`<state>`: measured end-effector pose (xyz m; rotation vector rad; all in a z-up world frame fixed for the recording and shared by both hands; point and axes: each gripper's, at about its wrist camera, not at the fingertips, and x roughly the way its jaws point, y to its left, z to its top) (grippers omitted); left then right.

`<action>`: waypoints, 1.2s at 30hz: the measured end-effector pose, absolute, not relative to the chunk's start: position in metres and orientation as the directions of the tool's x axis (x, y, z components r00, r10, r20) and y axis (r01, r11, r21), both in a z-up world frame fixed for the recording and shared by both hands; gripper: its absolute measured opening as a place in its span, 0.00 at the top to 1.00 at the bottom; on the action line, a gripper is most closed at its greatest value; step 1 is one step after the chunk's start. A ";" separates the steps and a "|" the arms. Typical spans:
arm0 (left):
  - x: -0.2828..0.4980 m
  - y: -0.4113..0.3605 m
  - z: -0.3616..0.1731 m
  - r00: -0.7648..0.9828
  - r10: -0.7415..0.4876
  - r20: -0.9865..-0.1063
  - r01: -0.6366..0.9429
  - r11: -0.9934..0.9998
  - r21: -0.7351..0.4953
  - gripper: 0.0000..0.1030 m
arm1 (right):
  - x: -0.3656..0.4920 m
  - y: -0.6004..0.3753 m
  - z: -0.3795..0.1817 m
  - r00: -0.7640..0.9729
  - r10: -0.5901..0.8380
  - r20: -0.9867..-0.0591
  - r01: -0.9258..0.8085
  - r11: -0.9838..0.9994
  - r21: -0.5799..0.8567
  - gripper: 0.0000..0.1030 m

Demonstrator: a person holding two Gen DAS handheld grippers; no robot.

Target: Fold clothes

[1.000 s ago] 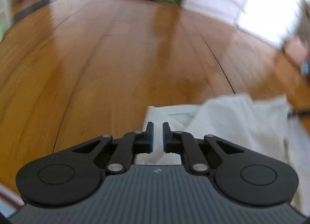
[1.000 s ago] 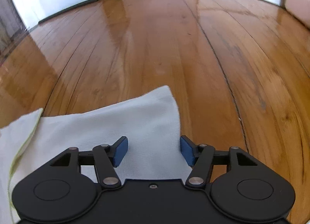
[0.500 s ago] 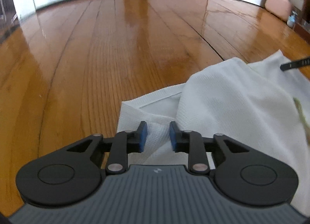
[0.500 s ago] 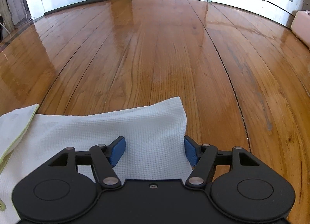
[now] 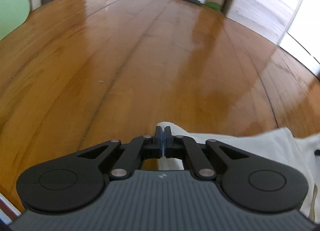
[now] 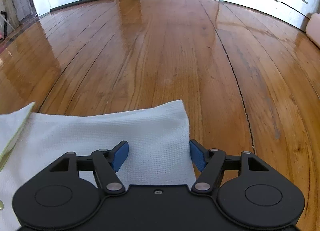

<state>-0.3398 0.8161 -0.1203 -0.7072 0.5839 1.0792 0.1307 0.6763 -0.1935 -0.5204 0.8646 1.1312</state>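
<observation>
Seemingly, left tongs (image 5: pixel 163 140) pinch the white garment (image 5: pixel 260 143); right tongs (image 6: pixel 159 156) straddle it.

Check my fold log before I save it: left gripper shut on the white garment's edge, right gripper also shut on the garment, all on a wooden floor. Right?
Not quite. The right wrist view shows the right gripper open, its fingers either side of the white garment, not shut on it. The left gripper is shut on the garment's edge, over the wooden floor.

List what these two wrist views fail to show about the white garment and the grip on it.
- Left wrist: whether the left gripper, jaws together, pinches the white garment; its fingers cover the contact, and the picture is blurred.
- Right wrist: the garment's near part, behind the open right gripper.
- Both: its full shape, cut off by the edges.
</observation>
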 end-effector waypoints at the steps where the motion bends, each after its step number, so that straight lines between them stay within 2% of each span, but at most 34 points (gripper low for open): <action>1: -0.342 0.816 -0.122 0.375 0.576 -0.726 -0.923 0.302 -0.237 0.99 | 0.134 0.678 -0.194 0.166 0.563 -0.810 -0.926 0.371 0.068 0.28; 4: -0.339 0.813 -0.130 0.427 0.545 -0.721 -0.899 0.343 -0.273 0.99 | 0.140 0.677 -0.195 0.149 0.598 -0.788 -0.912 0.391 0.125 0.28; 5: -0.337 0.813 -0.133 0.449 0.525 -0.723 -0.887 0.360 -0.289 0.97 | 0.140 0.678 -0.195 0.143 0.609 -0.780 -0.912 0.386 0.135 0.35; 6: -0.335 0.813 -0.136 0.461 0.518 -0.721 -0.881 0.362 -0.303 0.95 | 0.133 0.680 -0.195 0.143 0.613 -0.777 -0.936 0.340 0.096 0.72; 7: -0.333 0.812 -0.136 0.471 0.512 -0.719 -0.876 0.371 -0.309 0.94 | 0.125 0.682 -0.194 0.144 0.615 -0.776 -0.955 0.291 0.053 0.94; 9: -0.326 0.811 -0.137 0.490 0.495 -0.718 -0.860 0.408 -0.305 0.93 | 0.108 0.683 -0.186 0.193 0.621 -0.760 -0.975 0.209 -0.077 0.95; 10: -0.318 0.809 -0.136 0.487 0.490 -0.723 -0.850 0.458 -0.262 0.96 | 0.103 0.683 -0.180 0.229 0.636 -0.737 -0.972 0.192 -0.136 0.95; 12: -0.301 0.804 -0.133 0.437 0.514 -0.738 -0.837 0.534 -0.124 1.00 | 0.120 0.681 -0.158 0.304 0.684 -0.663 -0.946 0.297 -0.128 0.96; 14: -0.284 0.797 -0.128 0.337 0.583 -0.739 -0.825 0.561 0.067 1.00 | 0.142 0.679 -0.143 0.326 0.701 -0.635 -0.921 0.388 -0.044 0.96; 17: -0.294 0.807 -0.110 0.350 0.625 -0.698 -0.883 0.468 -0.024 1.00 | 0.137 0.679 -0.141 0.333 0.709 -0.622 -0.929 0.360 -0.087 0.96; 19: -0.294 0.806 -0.102 0.273 0.722 -0.636 -0.916 0.398 0.059 1.00 | 0.134 0.683 -0.151 0.338 0.691 -0.639 -0.926 0.364 -0.097 0.96; 22: -0.301 0.814 -0.106 0.275 0.689 -0.671 -0.934 0.357 -0.016 1.00 | 0.134 0.697 -0.171 0.350 0.617 -0.705 -0.916 0.384 -0.119 0.94; 23: -0.304 0.816 -0.108 0.278 0.674 -0.684 -0.939 0.342 -0.044 1.00 | 0.134 0.704 -0.178 0.361 0.575 -0.734 -0.909 0.393 -0.139 0.92; 25: -0.310 0.808 -0.107 0.295 0.644 -0.706 -0.940 0.326 -0.096 0.97 | 0.129 0.708 -0.181 0.385 0.548 -0.742 -0.894 0.420 -0.154 0.66; 26: -0.313 0.803 -0.107 0.305 0.628 -0.716 -0.940 0.318 -0.122 0.92 | 0.124 0.707 -0.179 0.399 0.555 -0.730 -0.886 0.437 -0.152 0.58; 27: -0.315 0.796 -0.106 0.322 0.606 -0.727 -0.935 0.323 -0.145 0.87 | 0.120 0.705 -0.176 0.407 0.564 -0.719 -0.880 0.452 -0.143 0.43; 28: -0.317 0.788 -0.106 0.341 0.582 -0.738 -0.929 0.330 -0.168 0.67 | 0.116 0.701 -0.171 0.385 0.583 -0.716 -0.884 0.456 -0.104 0.38; 29: -0.317 0.781 -0.107 0.361 0.560 -0.746 -0.920 0.343 -0.188 0.39 | 0.114 0.697 -0.167 0.362 0.599 -0.715 -0.888 0.454 -0.069 0.38; 30: -0.318 0.774 -0.109 0.381 0.537 -0.753 -0.911 0.355 -0.207 0.27 | 0.111 0.694 -0.163 0.341 0.607 -0.718 -0.891 0.451 -0.042 0.38; 31: -0.315 0.769 -0.113 0.377 0.527 -0.761 -0.911 0.358 -0.203 0.07 | 0.109 0.692 -0.160 0.325 0.605 -0.727 -0.892 0.452 -0.023 0.36; 32: -0.312 0.765 -0.118 0.369 0.520 -0.771 -0.913 0.359 -0.195 0.01 | 0.107 0.689 -0.158 0.311 0.602 -0.735 -0.891 0.454 -0.006 0.35; 34: -0.306 0.764 -0.127 0.332 0.506 -0.796 -0.921 0.355 -0.159 0.01 | 0.105 0.679 -0.155 0.297 0.590 -0.751 -0.884 0.466 0.016 0.35; 36: -0.296 0.759 -0.135 0.303 0.518 -0.800 -0.920 0.379 -0.103 0.08 | 0.108 0.667 -0.150 0.273 0.586 -0.763 -0.887 0.460 0.037 0.35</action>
